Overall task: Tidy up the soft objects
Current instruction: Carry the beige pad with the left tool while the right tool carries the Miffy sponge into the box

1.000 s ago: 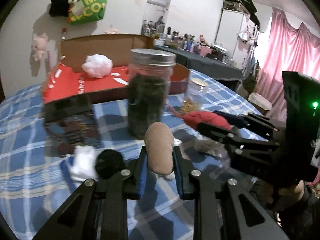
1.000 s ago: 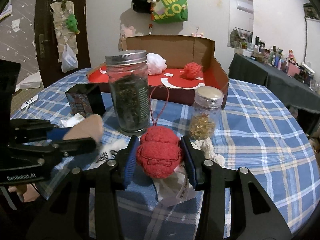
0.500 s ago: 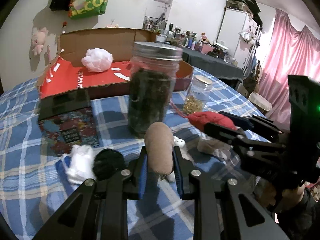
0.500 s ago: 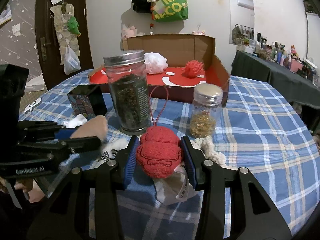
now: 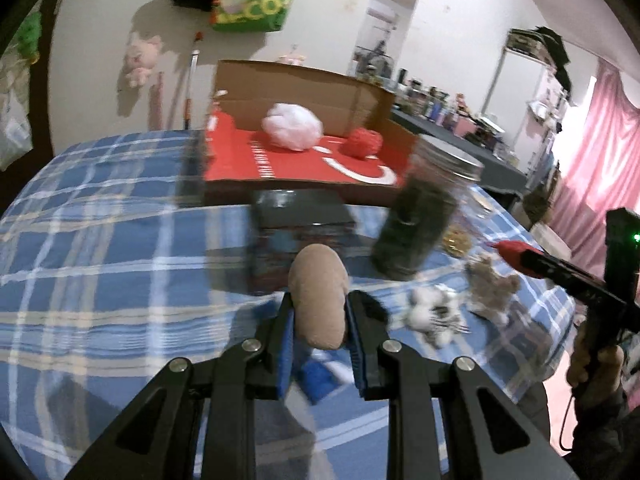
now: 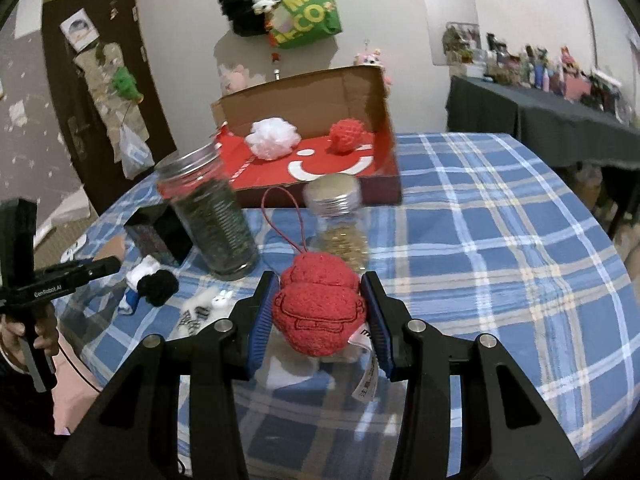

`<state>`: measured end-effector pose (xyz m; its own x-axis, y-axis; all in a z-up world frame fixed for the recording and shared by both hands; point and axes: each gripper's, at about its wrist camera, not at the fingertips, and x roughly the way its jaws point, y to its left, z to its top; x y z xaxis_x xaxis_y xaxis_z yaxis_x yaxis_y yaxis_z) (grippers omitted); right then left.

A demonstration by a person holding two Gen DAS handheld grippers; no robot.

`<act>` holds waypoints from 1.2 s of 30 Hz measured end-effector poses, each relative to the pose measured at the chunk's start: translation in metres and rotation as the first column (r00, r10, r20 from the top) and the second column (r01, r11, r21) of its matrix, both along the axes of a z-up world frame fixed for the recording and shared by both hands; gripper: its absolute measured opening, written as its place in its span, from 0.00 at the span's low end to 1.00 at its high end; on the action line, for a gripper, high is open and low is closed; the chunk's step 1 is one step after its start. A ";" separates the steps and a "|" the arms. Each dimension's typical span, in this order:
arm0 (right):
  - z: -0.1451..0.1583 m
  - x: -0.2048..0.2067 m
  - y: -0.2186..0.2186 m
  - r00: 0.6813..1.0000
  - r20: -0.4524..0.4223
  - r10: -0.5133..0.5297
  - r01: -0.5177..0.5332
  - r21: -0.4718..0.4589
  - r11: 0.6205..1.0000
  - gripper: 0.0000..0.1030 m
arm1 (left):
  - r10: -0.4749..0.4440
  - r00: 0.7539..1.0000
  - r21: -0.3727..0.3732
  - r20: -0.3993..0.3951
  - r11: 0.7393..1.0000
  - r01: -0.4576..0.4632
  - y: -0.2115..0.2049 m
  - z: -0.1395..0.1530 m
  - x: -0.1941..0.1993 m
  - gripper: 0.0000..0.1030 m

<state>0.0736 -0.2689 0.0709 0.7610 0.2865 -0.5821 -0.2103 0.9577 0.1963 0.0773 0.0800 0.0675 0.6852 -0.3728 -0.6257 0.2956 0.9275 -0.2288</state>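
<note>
My left gripper (image 5: pixel 318 312) is shut on a tan plush piece (image 5: pixel 318 294), held above the blue checked tablecloth. My right gripper (image 6: pixel 318 310) is shut on a red plush toy (image 6: pixel 318 308) with a red cord loop and a white tag. Behind stands an open cardboard box (image 5: pixel 296 160) (image 6: pixel 312 168) with a red floor; a white fluffy ball (image 5: pixel 294 130) (image 6: pixel 273 138) and a red knobbly ball (image 5: pixel 362 143) (image 6: pixel 346 136) lie in it. More soft pieces lie on the cloth: a black pom (image 6: pixel 157 286), a small white rabbit toy (image 6: pixel 208 304) and a beige scrap (image 5: pixel 490 286).
A tall glass jar of dark leaves (image 6: pixel 210 216) (image 5: pixel 424 216) and a small jar of golden bits (image 6: pixel 342 220) stand in front of the box. A dark printed carton (image 5: pixel 300 240) (image 6: pixel 158 232) stands left of the tall jar. The table (image 6: pixel 520 240) drops off at right.
Both views are blurred and have tilted. The left gripper has swung left, so the tall jar now sits to its right and the box straight ahead. Both grips are unchanged.
</note>
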 end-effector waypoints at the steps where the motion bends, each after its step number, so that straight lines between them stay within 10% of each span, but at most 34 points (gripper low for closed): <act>1: 0.000 0.001 -0.005 1.000 -0.007 -0.006 0.006 0.012 1.000 0.40 | 0.014 1.000 0.004 -0.004 1.000 -0.014 0.006 0.000 0.001 0.24; 11: -0.001 0.019 -0.045 0.996 -0.078 -0.053 0.059 0.086 0.994 0.40 | 0.080 0.995 0.047 -0.063 0.996 -0.077 0.039 -0.011 0.031 0.24; 36: -0.016 0.136 -0.091 0.948 -0.297 0.118 -0.015 0.326 0.945 0.40 | -0.174 0.982 0.109 -0.070 0.977 0.181 0.037 0.002 0.109 0.24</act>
